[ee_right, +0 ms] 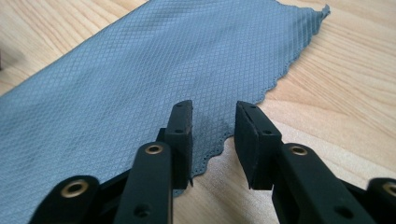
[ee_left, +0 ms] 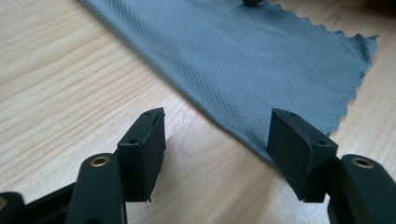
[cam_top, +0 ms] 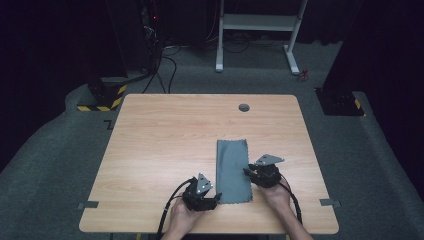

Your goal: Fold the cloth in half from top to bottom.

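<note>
Two tongs flank the grey cloth (cam_top: 233,171) on your counter (cam_top: 165,135) in the high view: left tongs (cam_top: 216,198) at its near left corner, right tongs (cam_top: 248,171) at its right edge. In your left gripper view the jaws stand wide apart, straddling the cloth's (ee_left: 261,60) folded edge. In your right gripper view the jaws stand narrowly apart over the scalloped edge of the cloth (ee_right: 140,79), gripping nothing.

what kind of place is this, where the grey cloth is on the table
Probably a lab or recording room: one wooden table on grey carpet, dark curtains around it, cables on the floor, and striped safety tape on a stand base.
</note>
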